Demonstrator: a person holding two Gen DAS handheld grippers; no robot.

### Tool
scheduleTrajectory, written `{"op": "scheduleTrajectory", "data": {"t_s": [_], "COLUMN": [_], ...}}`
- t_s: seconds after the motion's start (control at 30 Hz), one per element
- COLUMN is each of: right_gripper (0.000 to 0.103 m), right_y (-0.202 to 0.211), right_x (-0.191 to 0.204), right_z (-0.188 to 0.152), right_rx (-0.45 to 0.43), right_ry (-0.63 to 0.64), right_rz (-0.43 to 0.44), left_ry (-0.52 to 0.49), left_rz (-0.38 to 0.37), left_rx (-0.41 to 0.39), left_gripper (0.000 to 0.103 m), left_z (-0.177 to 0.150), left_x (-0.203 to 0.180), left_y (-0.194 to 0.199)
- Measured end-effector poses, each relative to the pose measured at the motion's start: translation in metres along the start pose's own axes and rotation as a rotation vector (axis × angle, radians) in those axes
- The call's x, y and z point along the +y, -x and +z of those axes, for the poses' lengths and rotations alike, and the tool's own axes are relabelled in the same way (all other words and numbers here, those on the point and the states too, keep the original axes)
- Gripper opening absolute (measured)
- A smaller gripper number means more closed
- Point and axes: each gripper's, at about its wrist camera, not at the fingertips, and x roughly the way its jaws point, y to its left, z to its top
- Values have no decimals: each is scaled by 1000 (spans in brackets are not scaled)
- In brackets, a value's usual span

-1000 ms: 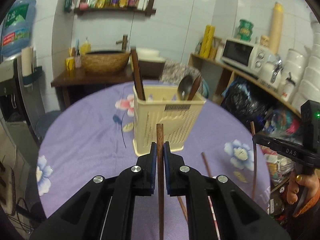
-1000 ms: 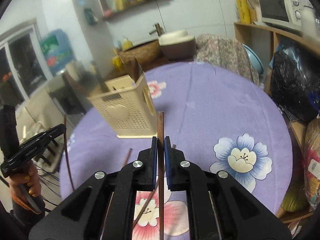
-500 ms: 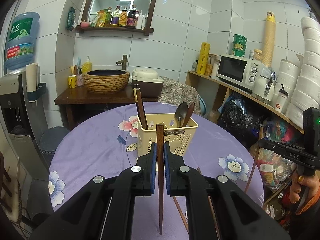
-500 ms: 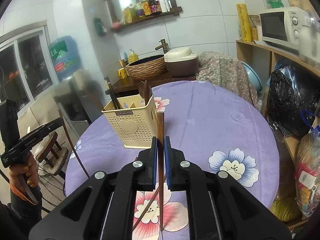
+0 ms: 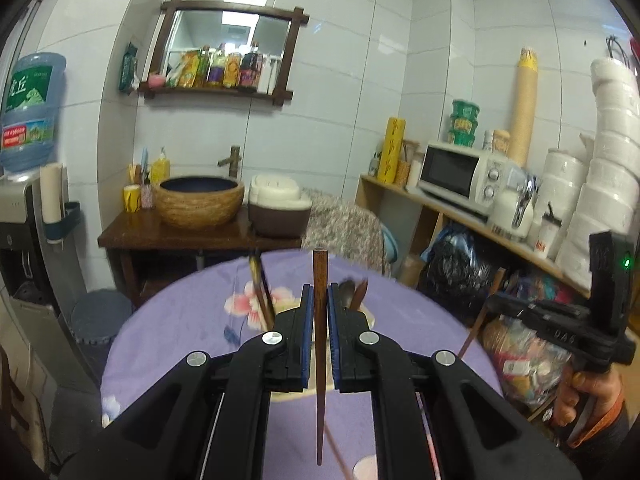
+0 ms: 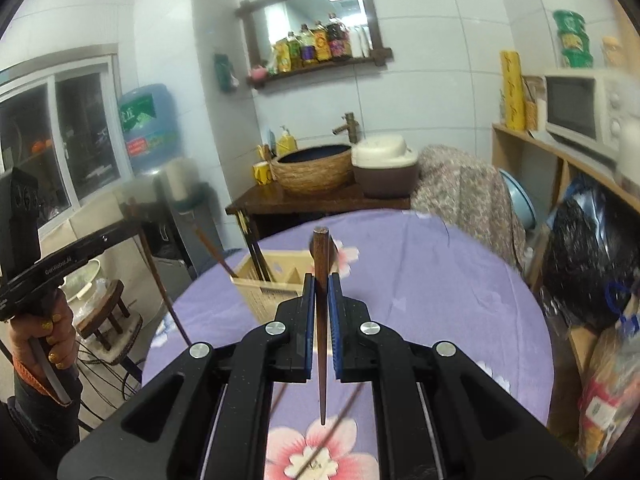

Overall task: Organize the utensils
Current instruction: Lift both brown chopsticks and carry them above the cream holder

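My left gripper (image 5: 319, 312) is shut on a brown wooden chopstick (image 5: 319, 280) held upright, high above the round purple table (image 5: 180, 320). My right gripper (image 6: 321, 304) is shut on another brown chopstick (image 6: 321, 256), also upright. The cream utensil basket (image 6: 276, 280) stands on the table beyond my right gripper, with chopsticks and spoons in it; in the left wrist view it is mostly hidden behind my fingers, with dark utensil tops (image 5: 260, 292) showing. More chopsticks (image 6: 312, 436) lie on the cloth below my right gripper.
A dark wooden stand with a woven basin (image 5: 199, 200) and a rice cooker (image 5: 278, 208) is behind the table. Shelves with a microwave (image 5: 460, 172) and stacked white containers are on the right. A water dispenser (image 5: 24, 168) stands on the left.
Both grippers have risen and tilted upward with their chopsticks. The basket has dropped lower in both views and now sits partly behind the fingers.
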Motion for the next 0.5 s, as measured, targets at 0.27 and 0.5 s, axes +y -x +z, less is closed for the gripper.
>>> {"op": "scheduleTrajectory", "data": {"t_s": [0.27, 0.5], "right_gripper": [8, 8], "right_y": [-14, -50], "right_x": [20, 19], "right_z": [105, 114], "right_rx": [-119, -148], "right_ry": [-5, -3], "right_rz": [37, -18], "left_ry": [2, 10], "left_rz": [58, 143], "left_rx": [-121, -112], "left_gripper": [8, 8], "left_z": [94, 91], "left_x": [-13, -19], "left_y": [-25, -72]}}
